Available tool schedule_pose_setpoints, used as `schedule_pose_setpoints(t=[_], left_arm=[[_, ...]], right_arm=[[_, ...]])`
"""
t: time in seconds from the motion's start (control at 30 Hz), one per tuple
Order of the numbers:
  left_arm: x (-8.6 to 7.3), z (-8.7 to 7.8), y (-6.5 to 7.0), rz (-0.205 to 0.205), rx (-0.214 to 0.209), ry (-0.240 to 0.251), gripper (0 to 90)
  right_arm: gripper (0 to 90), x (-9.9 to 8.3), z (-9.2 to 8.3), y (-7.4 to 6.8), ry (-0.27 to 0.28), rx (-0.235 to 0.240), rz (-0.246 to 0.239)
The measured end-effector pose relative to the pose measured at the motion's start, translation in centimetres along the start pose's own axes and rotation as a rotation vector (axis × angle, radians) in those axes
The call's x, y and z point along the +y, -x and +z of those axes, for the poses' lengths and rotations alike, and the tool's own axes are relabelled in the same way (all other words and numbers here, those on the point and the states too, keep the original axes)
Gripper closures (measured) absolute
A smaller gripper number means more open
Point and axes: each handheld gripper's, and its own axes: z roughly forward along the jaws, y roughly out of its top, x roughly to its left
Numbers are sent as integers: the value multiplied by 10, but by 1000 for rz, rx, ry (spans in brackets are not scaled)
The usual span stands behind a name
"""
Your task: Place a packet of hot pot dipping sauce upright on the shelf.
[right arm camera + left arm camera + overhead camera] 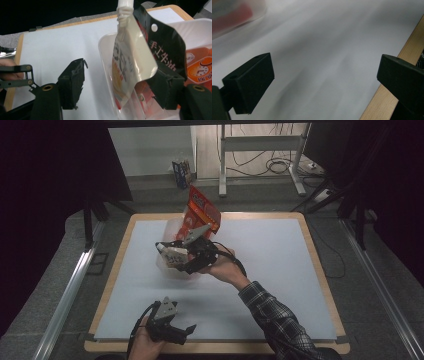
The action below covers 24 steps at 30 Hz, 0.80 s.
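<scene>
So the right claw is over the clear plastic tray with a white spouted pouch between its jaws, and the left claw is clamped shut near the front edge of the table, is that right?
Not quite. The left claw is open, not shut: the left gripper view shows its two jaws standing wide apart over the table with nothing between them. The rest holds: the right claw is over the clear tray with the white spouted pouch between its jaws.

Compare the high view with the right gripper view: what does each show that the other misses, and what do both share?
High view alone: the left tool open near the table's front edge, and a checked sleeve. Right gripper view alone: the white spouted pouch's screw cap and a black printed packet. Shared: the clear plastic tray, the red snack bag and the white table surface.
</scene>
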Motion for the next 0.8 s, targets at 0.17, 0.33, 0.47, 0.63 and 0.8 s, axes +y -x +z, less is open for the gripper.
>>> schedule_pose_setpoints(t=[0.17,0.33,0.47,0.63,0.8], left_arm=[[0,0,0,1,2,1,11],[0,0,0,2,3,0,12],[0,1,0,3,2,-3,12],[0,2,1,7,4,-12,12],[0,2,1,10,5,-13,11]], right_arm=[[249,-4,-3,0,-6,1,11],[200,-10,-9,2,-4,-21,25],[160,-17,-13,3,-2,-22,33],[105,-25,-19,3,18,-17,64],[70,-34,-25,3,31,-24,96]])
